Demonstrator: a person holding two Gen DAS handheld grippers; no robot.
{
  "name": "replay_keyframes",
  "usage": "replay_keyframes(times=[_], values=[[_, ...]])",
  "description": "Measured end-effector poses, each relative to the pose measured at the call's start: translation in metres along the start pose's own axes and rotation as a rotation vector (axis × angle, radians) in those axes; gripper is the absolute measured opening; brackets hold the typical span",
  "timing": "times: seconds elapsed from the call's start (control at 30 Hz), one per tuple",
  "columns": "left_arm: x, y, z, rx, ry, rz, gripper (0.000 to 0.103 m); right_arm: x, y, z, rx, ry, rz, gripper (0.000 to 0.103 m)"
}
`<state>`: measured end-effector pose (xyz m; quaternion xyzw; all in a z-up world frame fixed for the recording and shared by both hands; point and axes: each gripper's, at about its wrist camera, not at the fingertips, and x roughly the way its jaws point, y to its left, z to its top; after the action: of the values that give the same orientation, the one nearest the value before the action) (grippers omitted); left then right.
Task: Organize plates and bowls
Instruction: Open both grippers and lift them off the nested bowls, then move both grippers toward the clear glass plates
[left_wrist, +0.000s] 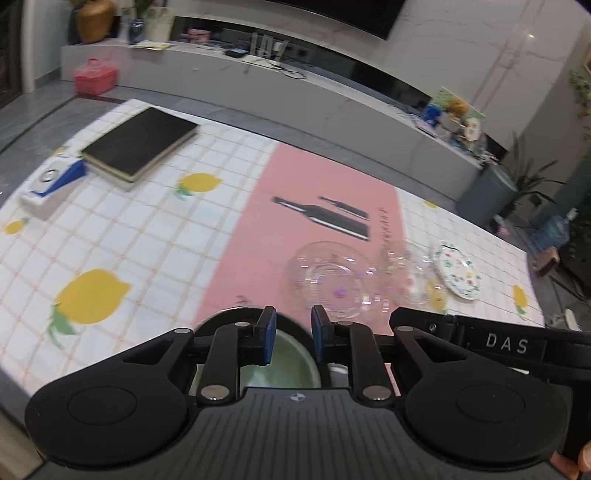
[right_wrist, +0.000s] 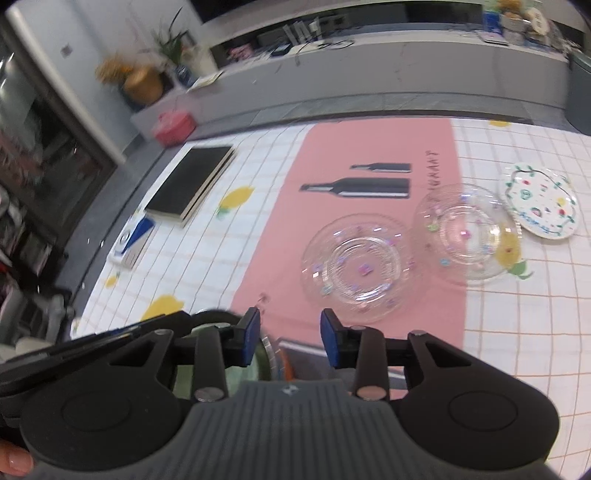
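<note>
On the table, a white grid-patterned cloth with yellow lemon prints (left_wrist: 122, 254) carries a pink placemat printed with black bottle silhouettes (right_wrist: 354, 155). Left gripper (left_wrist: 293, 326): blue-padded fingers stand narrowly apart, nothing between them; it hangs over a pale green bowl with a dark rim (left_wrist: 291, 363), not touching it as far as can be seen. Right gripper (right_wrist: 290, 334): fingers moderately apart, empty; it appears in the left wrist view as a black body beside the left one. In the right wrist view the green bowl sits under its left finger.

Further out, a clear glass plate with small coloured specks (right_wrist: 356, 266) lies on the placemat. A second clear glass dish (right_wrist: 467, 230) sits just beside it, straddling the mat edge. A white plate with painted coloured motifs (right_wrist: 539, 201) lies beyond that, its rim near or overlapping the glass; cannot tell which.

Far left: a black hardcover book (left_wrist: 138, 142) and a blue-and-white box (left_wrist: 51, 182).
</note>
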<state>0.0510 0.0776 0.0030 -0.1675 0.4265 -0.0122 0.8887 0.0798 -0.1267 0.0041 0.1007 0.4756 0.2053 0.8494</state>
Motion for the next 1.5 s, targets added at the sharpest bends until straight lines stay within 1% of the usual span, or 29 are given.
replay_keyframes(times=[0.2,0.33,0.4,0.47,0.57,0.7,0.77,0.87,1.03,1.13,1.3,1.4,1.5], values=[[0.023,-0.016,0.010,0.046,0.049,-0.060,0.023,0.001,-0.038,0.004,0.103,-0.010,-0.018,0.036],[0.041,-0.023,0.017,0.066,0.090,-0.066,0.023,0.011,-0.058,0.004,0.158,0.009,-0.039,0.036],[0.052,-0.024,0.020,0.066,0.123,-0.078,0.023,0.017,-0.065,0.003,0.177,0.024,-0.050,0.036],[0.061,-0.023,0.022,0.070,0.146,-0.068,0.023,0.024,-0.071,0.001,0.192,0.041,-0.053,0.036],[0.070,-0.023,0.028,0.099,0.151,-0.041,0.023,0.035,-0.079,0.000,0.222,0.070,-0.042,0.036],[0.079,-0.013,0.041,0.072,0.179,-0.068,0.023,0.050,-0.088,0.002,0.256,0.096,-0.039,0.036],[0.085,-0.008,0.048,0.056,0.192,-0.071,0.023,0.058,-0.093,0.004,0.276,0.108,-0.036,0.036],[0.096,0.000,0.056,0.030,0.213,-0.067,0.029,0.070,-0.099,0.009,0.304,0.119,-0.027,0.037],[0.115,0.010,0.065,-0.008,0.241,-0.084,0.039,0.090,-0.106,0.017,0.338,0.140,-0.013,0.038],[0.127,0.015,0.070,-0.024,0.261,-0.064,0.040,0.100,-0.109,0.021,0.348,0.147,-0.013,0.038],[0.148,0.014,0.076,-0.043,0.301,-0.086,0.044,0.112,-0.118,0.026,0.361,0.145,-0.042,0.038],[0.164,0.011,0.075,-0.054,0.334,-0.048,0.043,0.117,-0.125,0.027,0.376,0.149,-0.064,0.038],[0.177,0.010,0.072,-0.058,0.358,-0.031,0.043,0.119,-0.131,0.027,0.388,0.154,-0.072,0.038]])
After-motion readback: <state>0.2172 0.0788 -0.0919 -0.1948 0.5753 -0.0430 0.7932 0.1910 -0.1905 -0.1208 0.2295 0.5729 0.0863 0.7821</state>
